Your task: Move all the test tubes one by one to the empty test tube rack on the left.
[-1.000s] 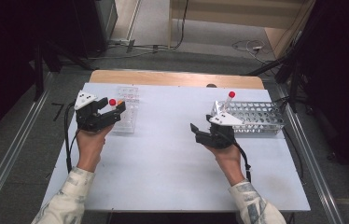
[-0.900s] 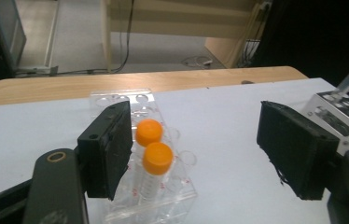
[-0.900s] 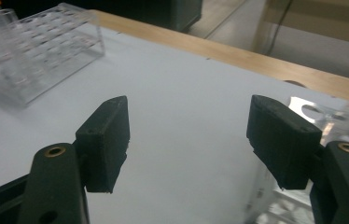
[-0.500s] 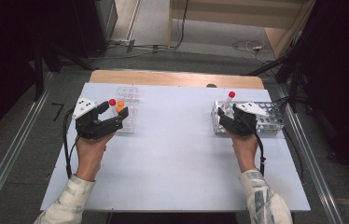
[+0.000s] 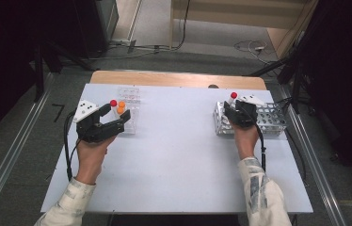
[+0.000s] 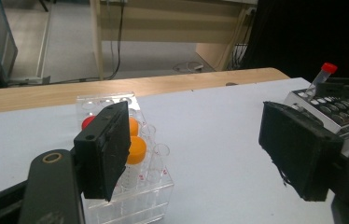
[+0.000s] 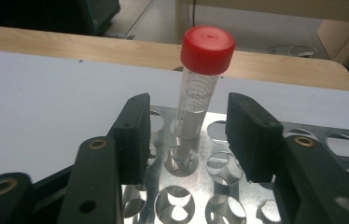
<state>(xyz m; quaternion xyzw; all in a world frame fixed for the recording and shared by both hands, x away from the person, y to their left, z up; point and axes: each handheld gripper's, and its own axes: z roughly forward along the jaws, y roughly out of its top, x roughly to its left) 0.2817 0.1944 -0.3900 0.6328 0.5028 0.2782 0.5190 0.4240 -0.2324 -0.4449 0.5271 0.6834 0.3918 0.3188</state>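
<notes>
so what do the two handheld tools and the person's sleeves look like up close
Both are black two-jaw tools. The left tool carries a grey three-cornered plate with dark dots, and a black cable trails along the forearm. The right tool has a pale plate and a black cable too. Its jaws show flat rectangular pads and brass-coloured pivot rings. The sleeves are light with a grey pattern.

High view overhead, gripper views close, sharing table (image 5: 179,155)

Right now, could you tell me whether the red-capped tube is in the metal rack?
In: the red-capped tube stands upright in a hole of the metal rack.
</notes>
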